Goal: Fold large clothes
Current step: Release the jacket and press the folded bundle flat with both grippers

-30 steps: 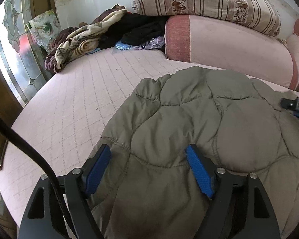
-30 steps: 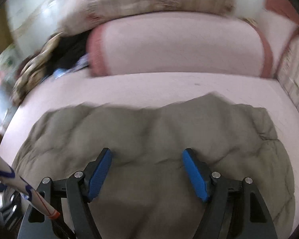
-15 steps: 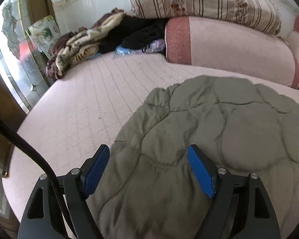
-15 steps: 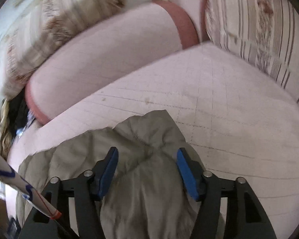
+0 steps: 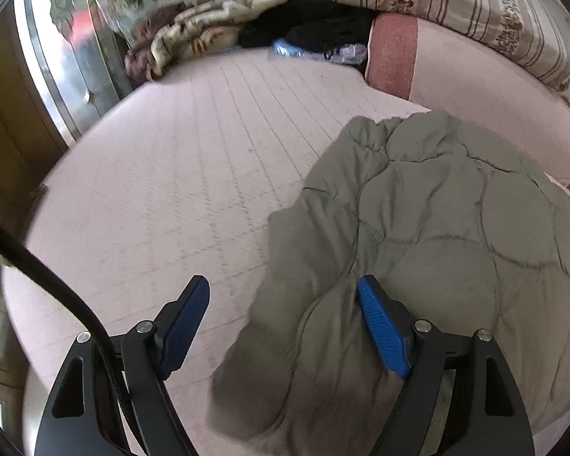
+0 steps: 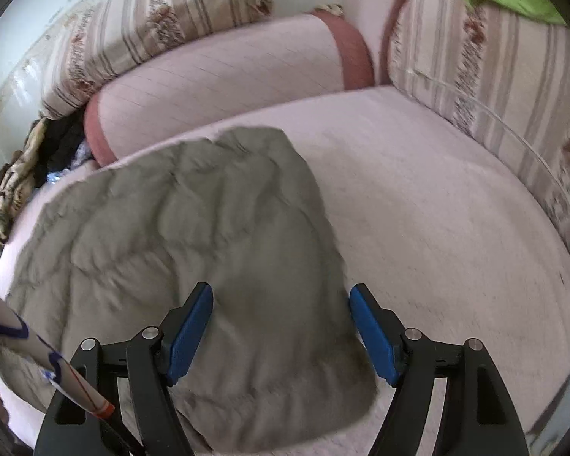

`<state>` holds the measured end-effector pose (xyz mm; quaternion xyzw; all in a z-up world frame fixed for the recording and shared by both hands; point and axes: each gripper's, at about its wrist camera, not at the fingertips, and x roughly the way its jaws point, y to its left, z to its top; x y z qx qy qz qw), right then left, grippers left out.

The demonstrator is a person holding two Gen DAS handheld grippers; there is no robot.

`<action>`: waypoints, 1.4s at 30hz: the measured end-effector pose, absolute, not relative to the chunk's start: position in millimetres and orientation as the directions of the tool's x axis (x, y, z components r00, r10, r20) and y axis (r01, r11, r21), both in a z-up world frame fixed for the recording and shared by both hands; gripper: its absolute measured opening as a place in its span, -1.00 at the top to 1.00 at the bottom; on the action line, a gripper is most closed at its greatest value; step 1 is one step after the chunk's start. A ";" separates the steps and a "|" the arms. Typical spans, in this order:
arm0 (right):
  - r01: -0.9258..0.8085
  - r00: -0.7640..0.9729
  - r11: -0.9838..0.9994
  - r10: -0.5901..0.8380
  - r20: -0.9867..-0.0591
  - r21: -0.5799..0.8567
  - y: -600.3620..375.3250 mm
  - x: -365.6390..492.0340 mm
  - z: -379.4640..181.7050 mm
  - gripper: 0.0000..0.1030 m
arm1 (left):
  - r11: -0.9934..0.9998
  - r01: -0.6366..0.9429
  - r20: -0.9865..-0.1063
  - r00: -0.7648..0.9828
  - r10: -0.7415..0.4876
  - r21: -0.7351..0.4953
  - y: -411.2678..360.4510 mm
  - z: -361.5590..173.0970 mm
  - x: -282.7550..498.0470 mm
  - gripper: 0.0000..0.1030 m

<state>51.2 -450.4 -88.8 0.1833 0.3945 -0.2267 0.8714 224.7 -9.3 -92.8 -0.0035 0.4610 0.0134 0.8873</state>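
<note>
Hovering both hand-held grippers, left [image 5: 283, 321] and right [image 6: 281, 328], spread wide and gripping nothing, we see the olive quilted padded jacket [image 6: 193, 243] lying on the pink bed [image 5: 163, 174].

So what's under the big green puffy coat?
The puffy coat lies on the pink quilted mattress, which shows all around it. Whatever else might sit beneath the coat is covered, so that cannot be seen.

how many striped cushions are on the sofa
2 in view. One striped cushion lies on top of the pink bolster at the back left; the other stands along the right side. More may be hidden.
</note>
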 end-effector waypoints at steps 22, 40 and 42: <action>0.330 0.509 0.944 -0.184 -0.841 -0.007 -323.2 44.8 -153.0 -0.61 | 0.991 0.094 -0.869 0.493 0.035 0.093 -33.6 -160.1 162.6 -0.54; 0.395 0.494 0.919 -0.204 -0.845 0.010 -339.0 136.8 -172.8 -0.66 | 0.981 0.082 -0.832 0.545 0.103 0.176 -57.5 -163.4 242.4 -0.55; 0.395 0.492 0.919 -0.201 -0.847 0.011 -336.8 133.0 -171.6 -0.66 | 0.983 0.087 -0.842 0.531 0.089 0.159 -54.2 -160.1 237.2 -0.54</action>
